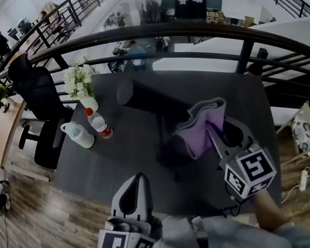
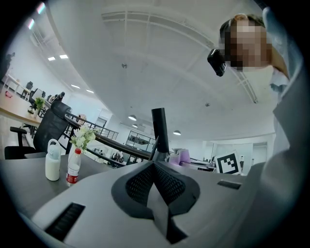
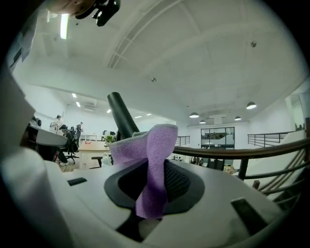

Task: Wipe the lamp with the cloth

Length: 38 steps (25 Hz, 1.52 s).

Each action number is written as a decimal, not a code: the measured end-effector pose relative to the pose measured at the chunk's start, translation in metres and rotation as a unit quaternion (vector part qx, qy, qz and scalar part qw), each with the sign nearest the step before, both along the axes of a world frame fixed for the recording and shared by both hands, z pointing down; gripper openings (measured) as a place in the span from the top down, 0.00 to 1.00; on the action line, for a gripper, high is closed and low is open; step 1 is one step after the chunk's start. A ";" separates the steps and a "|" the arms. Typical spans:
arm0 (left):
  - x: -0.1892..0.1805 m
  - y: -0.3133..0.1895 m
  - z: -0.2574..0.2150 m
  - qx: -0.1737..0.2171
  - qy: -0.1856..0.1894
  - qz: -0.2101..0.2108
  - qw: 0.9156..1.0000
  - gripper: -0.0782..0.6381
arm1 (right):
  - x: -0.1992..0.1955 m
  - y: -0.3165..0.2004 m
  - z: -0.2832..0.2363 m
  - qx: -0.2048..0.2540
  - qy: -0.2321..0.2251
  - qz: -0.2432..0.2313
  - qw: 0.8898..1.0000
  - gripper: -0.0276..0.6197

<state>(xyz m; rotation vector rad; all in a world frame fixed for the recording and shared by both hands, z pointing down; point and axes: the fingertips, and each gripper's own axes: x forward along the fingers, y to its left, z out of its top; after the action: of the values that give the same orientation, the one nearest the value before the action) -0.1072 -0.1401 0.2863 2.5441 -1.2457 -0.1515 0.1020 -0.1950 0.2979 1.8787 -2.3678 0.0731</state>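
A black lamp (image 1: 138, 98) stands on the dark table (image 1: 103, 165), its tube head leaning to the far left above a dark base (image 1: 172, 154). In the left gripper view the lamp (image 2: 160, 128) rises as a black post straight ahead. A purple cloth (image 1: 201, 124) hangs just right of the lamp, and my right gripper (image 1: 216, 134) is shut on it. In the right gripper view the cloth (image 3: 154, 164) is pinched between the jaws of that gripper (image 3: 155, 181), with the lamp (image 3: 121, 115) behind it. My left gripper (image 1: 135, 184) is shut and empty near the table's front edge; its jaws (image 2: 155, 186) meet.
A white jug (image 1: 78, 134), a red-capped bottle (image 1: 100, 123) and a vase of white flowers (image 1: 79, 81) stand at the table's far left. A black office chair (image 1: 40, 93) is beyond them. A dark railing (image 1: 185, 27) curves behind the table. A bag (image 1: 305, 129) lies on the floor at right.
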 end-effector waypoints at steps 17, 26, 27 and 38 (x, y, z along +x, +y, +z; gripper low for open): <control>-0.005 -0.007 -0.003 0.006 0.000 -0.008 1.000 0.89 | 0.000 -0.025 -0.034 0.043 0.021 -0.012 0.999 0.82; -0.009 -0.007 -0.004 0.007 -0.002 -0.009 1.000 0.89 | -0.028 -0.043 -0.084 0.105 0.039 -0.058 0.992 0.82; -0.011 -0.007 -0.004 0.008 -0.002 -0.012 1.000 0.89 | -0.032 -0.045 -0.090 0.112 0.042 -0.063 0.991 0.82; -0.030 -0.003 -0.006 0.015 -0.001 -0.041 0.999 0.89 | -0.061 -0.076 -0.144 0.177 0.083 -0.120 0.973 0.82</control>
<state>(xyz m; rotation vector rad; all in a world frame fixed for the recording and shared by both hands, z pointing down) -0.1374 -0.1433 0.2804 2.5208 -1.3590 -0.1871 0.0406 -0.2706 0.1537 1.6240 -2.5966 -0.5400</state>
